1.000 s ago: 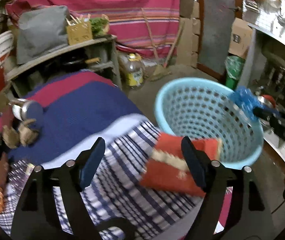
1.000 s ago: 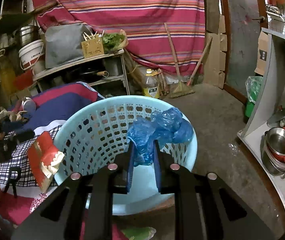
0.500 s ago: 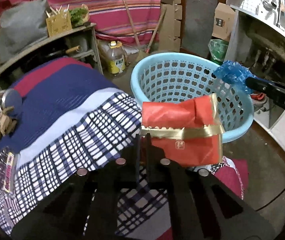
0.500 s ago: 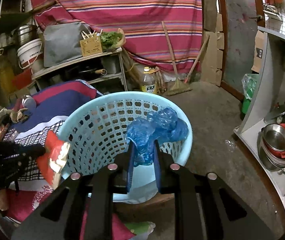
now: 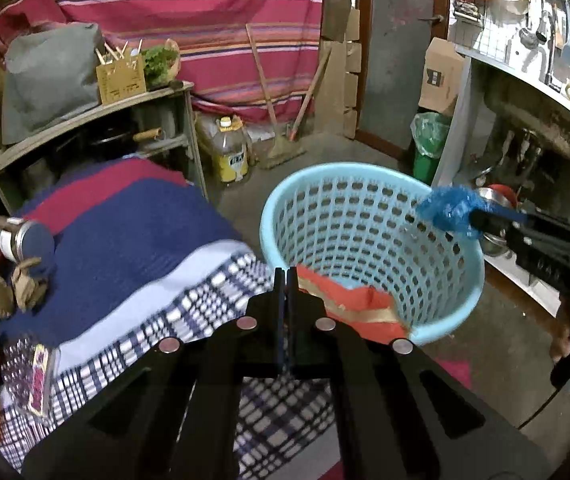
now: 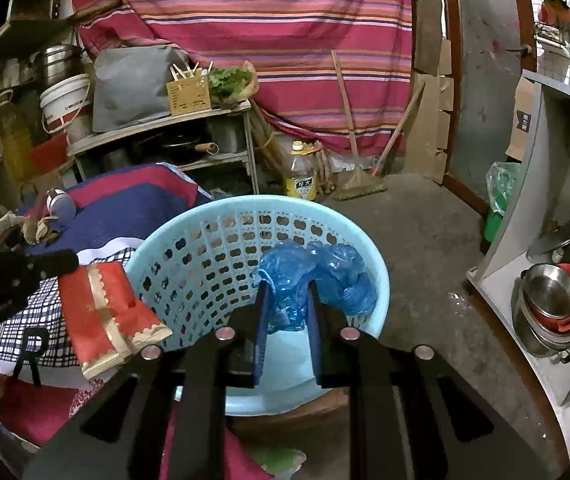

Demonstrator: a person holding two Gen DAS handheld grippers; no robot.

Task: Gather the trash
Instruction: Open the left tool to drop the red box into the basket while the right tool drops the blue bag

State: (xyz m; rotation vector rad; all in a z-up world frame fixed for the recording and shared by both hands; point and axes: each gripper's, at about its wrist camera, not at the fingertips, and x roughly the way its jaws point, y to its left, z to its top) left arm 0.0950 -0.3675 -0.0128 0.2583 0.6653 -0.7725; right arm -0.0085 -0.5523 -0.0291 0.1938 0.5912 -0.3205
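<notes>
Left gripper (image 5: 286, 276), jaws clamping a red packet (image 6: 101, 312), is hanging at nine o'clock of the basket (image 6: 205, 256) while right gripper (image 6: 287, 292) is pinching a blue bag (image 6: 317, 276).

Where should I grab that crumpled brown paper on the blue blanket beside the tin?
Probably pinch a raised fold on top of the brown paper, coming down from above. It sits bunched and upstanding on the soft blanket, close beside the tin, so a side approach would likely snag cloth or bump the tin.
</notes>
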